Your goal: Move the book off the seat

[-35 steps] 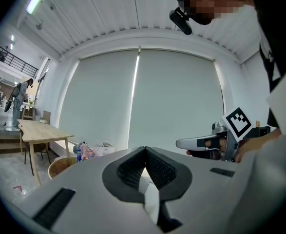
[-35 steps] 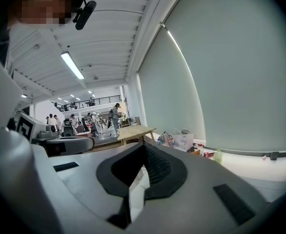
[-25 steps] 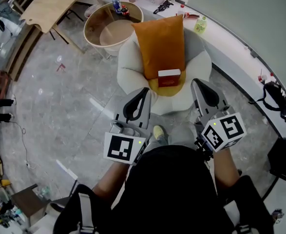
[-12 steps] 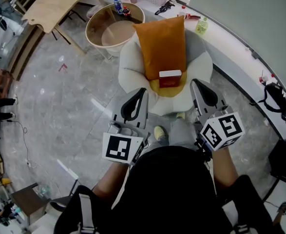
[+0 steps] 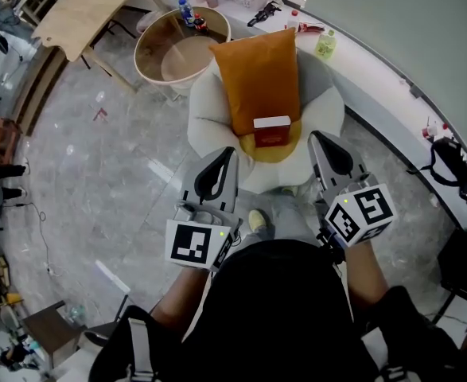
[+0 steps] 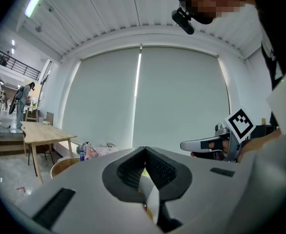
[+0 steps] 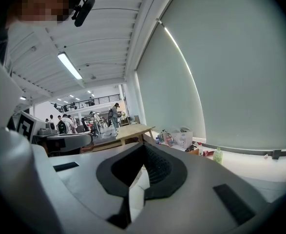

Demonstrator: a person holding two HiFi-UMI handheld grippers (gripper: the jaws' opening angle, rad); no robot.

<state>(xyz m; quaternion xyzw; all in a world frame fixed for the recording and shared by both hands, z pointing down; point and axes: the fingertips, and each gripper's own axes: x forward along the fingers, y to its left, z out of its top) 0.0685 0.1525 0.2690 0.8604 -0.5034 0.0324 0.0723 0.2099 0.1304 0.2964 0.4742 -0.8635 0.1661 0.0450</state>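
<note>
Both tongs are edging forward toward the white chair (image 5: 208, 119). Compared with a second ago, the book (image 5: 272, 130) is sitting slightly lower in the head view, nearer the tips. The red-and-white book is still standing on the yellow seat (image 5: 287, 150), leaning back against the orange pillow (image 5: 257, 70) at its 12 o'clock. The left gripper (image 5: 230, 153) is hanging at the book's 8 o'clock and the right gripper (image 5: 316, 138) at its 3 o'clock, both clear of it. Each pair of jaws is pressed together with nothing between them. So the approach is only getting under way. Judging from this, one pair of jaws is going to need spreading before either can close on the book's top edge and lift it off.
</note>
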